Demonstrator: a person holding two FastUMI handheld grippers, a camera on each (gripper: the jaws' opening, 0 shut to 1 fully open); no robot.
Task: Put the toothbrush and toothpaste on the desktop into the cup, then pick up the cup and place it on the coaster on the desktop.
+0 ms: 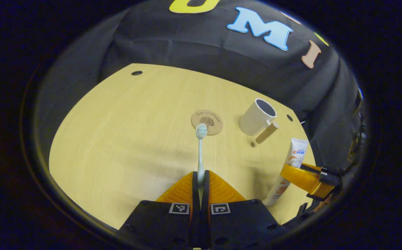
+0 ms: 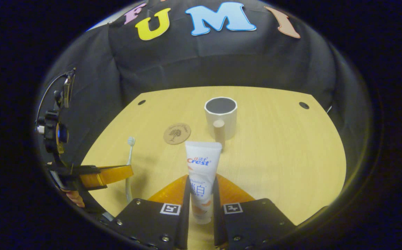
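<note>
- Table point(image 2: 291, 156): a pale wood-grain top with small round holes near its far corners; a black cloth wall hangs close behind and around it.
- Cup point(image 2: 221, 117): a white mug standing upright on the far half of the table, its wooden handle facing the right gripper view. Its dark inside appears empty, so neither item has gone in yet, and the cup is not on the coaster.
- Coaster point(image 2: 177, 133): a round cork disc lying flat just to the left of the cup, apart from it, with nothing on it.
- Toothpaste point(image 2: 202, 173): a white tube clamped between the fingers of the right hand-held gripper point(image 2: 201, 194), lifted off the table and pointing toward the cup.
- Toothbrush point(image 1: 201, 149): a slim pale brush pinched by its handle in the closed left hand-held gripper point(image 1: 201, 180), bristle head forward and lined up over the coaster in the left gripper view.
- Progress, as a judgement: both pick-ups are done; still to do are dropping both items into the cup, then carrying the cup onto the coaster.
</note>
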